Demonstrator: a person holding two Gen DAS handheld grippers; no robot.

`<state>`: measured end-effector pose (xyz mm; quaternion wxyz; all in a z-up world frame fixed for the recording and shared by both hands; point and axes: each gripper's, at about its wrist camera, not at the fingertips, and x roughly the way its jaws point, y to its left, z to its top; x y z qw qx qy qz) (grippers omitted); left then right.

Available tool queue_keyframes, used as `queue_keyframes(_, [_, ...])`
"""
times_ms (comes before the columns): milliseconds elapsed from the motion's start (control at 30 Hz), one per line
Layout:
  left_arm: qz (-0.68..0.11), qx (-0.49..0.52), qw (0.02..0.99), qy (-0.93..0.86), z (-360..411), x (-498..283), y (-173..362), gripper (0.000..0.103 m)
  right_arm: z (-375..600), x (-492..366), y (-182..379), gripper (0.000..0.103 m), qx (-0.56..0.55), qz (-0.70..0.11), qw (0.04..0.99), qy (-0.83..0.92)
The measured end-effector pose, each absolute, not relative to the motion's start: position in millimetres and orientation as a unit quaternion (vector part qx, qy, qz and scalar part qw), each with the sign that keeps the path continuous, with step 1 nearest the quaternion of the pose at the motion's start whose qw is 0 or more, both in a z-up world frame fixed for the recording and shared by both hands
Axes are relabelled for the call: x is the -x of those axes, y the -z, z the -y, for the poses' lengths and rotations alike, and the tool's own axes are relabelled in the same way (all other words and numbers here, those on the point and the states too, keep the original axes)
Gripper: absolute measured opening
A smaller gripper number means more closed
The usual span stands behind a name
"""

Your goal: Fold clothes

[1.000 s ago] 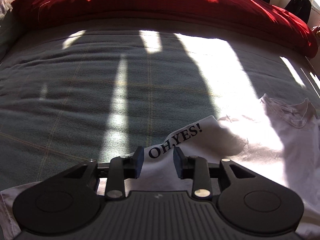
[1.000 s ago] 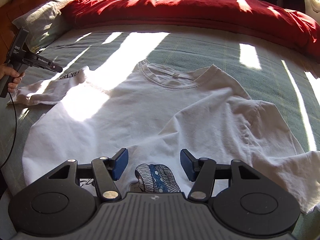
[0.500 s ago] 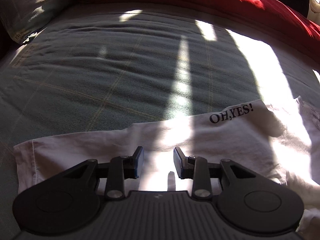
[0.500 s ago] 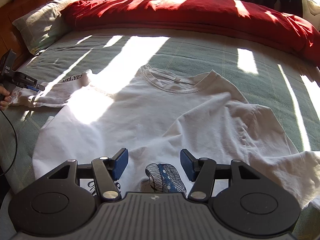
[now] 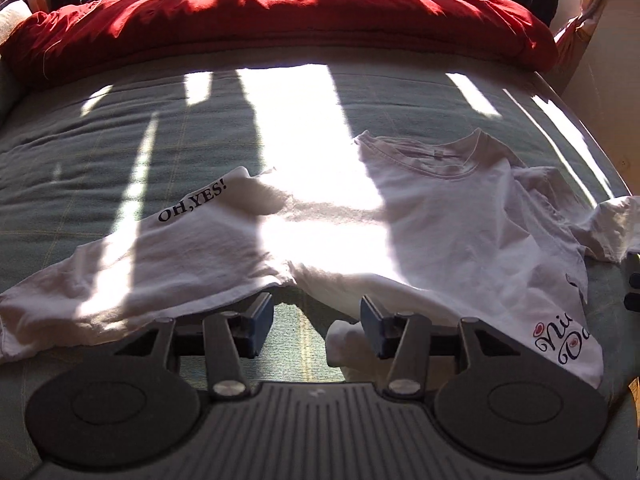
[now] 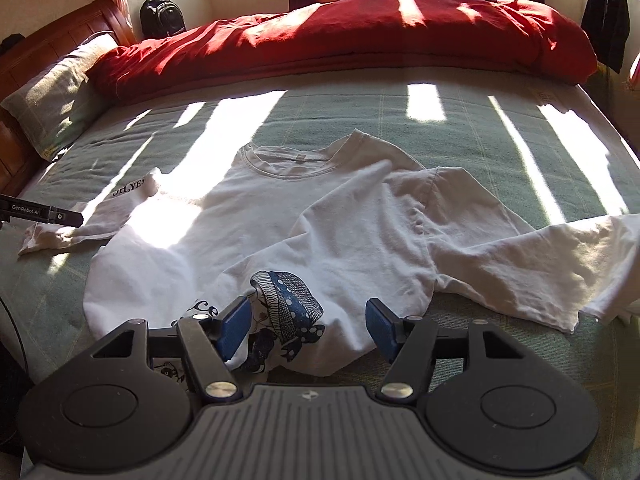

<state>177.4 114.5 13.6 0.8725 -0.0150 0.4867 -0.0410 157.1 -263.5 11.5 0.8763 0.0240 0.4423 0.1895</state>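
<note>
A white T-shirt (image 6: 304, 232) lies spread on the bed (image 6: 460, 136), neck hole toward the red duvet (image 6: 360, 36), in strong bars of sunlight. Its sleeve (image 5: 168, 256) with the "OH,YES!" print stretches flat to one side; the other sleeve (image 6: 532, 264) lies rumpled on the opposite side. The left gripper (image 5: 316, 322) hangs over the gap under that printed sleeve, jaws opening, only bed cover between them, nothing held. The right gripper (image 6: 306, 326) hovers at the hem, jaws opening too, the blue printed figure (image 6: 288, 300) of a turned-up fold between them, pads not pressing it. A pillow (image 6: 48, 100) sits by the headboard.
</note>
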Motion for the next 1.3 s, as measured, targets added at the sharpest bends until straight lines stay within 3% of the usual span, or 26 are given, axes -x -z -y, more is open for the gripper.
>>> queue_keyframes(200, [-0.449,0.003,0.891,0.062,-43.2,-143.1,-23.0,0.062,300.9,-128.4,3.1,0.068,-0.084,-0.454,0.872,-0.164])
queue_keyframes(500, [-0.438,-0.022,0.896,0.065,11.0,-82.1,-12.7,0.066,294.3,-103.3,27.0,0.069,-0.115,-0.479,0.845,-0.209])
queue_keyframes(733, [-0.463,-0.039,0.883,0.069,2.0,-55.8,-4.1,0.074,251.2,-97.1,39.9,0.063,-0.1,-0.497,0.808,-0.3])
queue_keyframes(1033, [-0.527,-0.004,0.843,0.104,-8.7,-66.2,48.5,0.074,199.5,-98.0,66.0,0.059,-0.052,-0.544,0.757,-0.358])
queue_keyframes(1300, [-0.501,0.025,0.86,0.097,-26.3,-108.6,42.2,0.074,185.0,-140.7,56.6,0.058,-0.034,-0.52,0.78,-0.346])
